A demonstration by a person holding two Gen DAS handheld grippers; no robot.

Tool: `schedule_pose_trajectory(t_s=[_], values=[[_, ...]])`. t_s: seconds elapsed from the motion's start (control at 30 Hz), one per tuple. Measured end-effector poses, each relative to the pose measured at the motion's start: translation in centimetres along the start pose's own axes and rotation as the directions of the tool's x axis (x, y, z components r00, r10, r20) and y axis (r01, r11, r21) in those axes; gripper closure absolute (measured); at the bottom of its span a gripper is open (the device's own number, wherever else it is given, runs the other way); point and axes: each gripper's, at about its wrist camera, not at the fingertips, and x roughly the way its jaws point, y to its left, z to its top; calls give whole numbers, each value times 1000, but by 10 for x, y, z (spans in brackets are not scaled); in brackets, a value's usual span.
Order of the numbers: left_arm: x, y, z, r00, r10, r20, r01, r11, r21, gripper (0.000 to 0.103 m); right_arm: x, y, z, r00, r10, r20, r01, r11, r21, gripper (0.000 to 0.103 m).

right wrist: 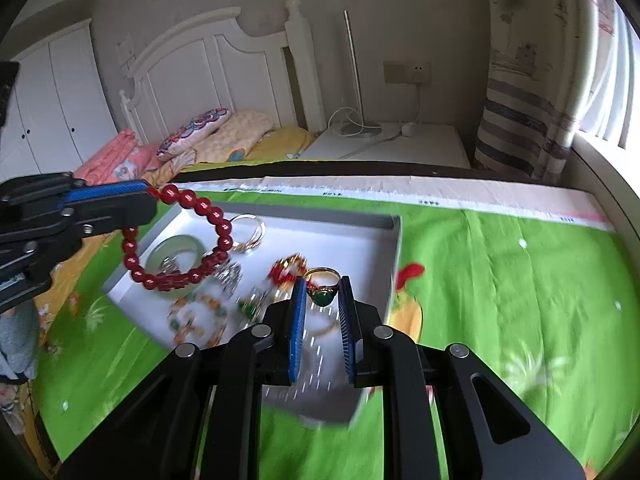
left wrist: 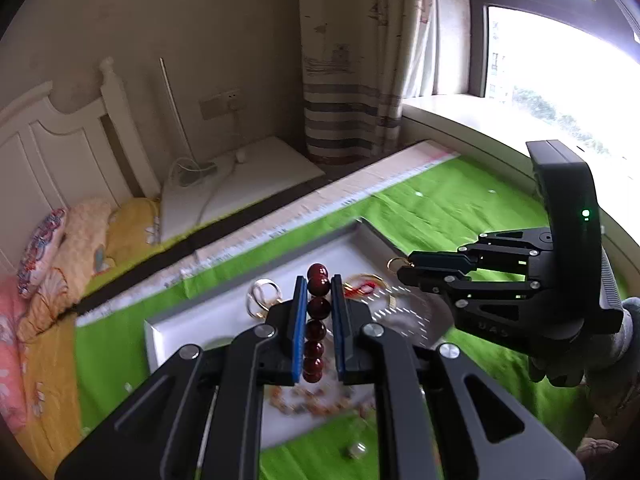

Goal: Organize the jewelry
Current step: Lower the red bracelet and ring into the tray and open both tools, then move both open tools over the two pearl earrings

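My left gripper [left wrist: 319, 286] is shut on a dark red bead bracelet [left wrist: 318, 322] and holds it in the air above the grey tray [left wrist: 188, 322]. In the right wrist view the bracelet [right wrist: 176, 236] hangs as a loop from the left gripper [right wrist: 150, 198]. My right gripper [right wrist: 322, 292] is shut on a gold ring with a green stone [right wrist: 323, 286] above the tray [right wrist: 394, 248]; it also shows in the left wrist view [left wrist: 402, 270]. A pale green bangle [right wrist: 176, 258], silver rings [right wrist: 248, 232], a red and gold piece [right wrist: 288, 270] and a beaded chain [right wrist: 196, 316] lie in the tray.
The tray sits on a green sheet [right wrist: 500, 280] over the bed. A cardboard strip [right wrist: 400, 194] runs along the sheet's far edge. Pillows [right wrist: 192, 136], a white headboard [right wrist: 208, 64] and a nightstand with a lamp base [right wrist: 360, 132] lie beyond. A window is at the right.
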Motion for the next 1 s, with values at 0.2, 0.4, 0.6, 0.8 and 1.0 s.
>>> schedule_pose_trajectory(t_s=[0.2,0.4,0.6,0.8,1.0], values=[[26,4,8,998,54,-26,-54,998,27,92,42,-8,29,998,-27,-56,26,1000,-15,86],[55,3,-7,995,62,-82,-61,998,15,91,71,-16,35,990,-39,-134,38,999,-10,80],[46,12,-19,998,45,-52,-48,998,-52,46,38,-24,24,998,24,-53,-22,998,53,54],[-5,24,-37,990,137,38,-130,981,-145,13,-30,-24,0,997,56,50,-60,996,66,53],[-35,6,-78,980,201,1,-198,965,-173,6,-63,-13,-59,998,60,34,-63,995,81,53]])
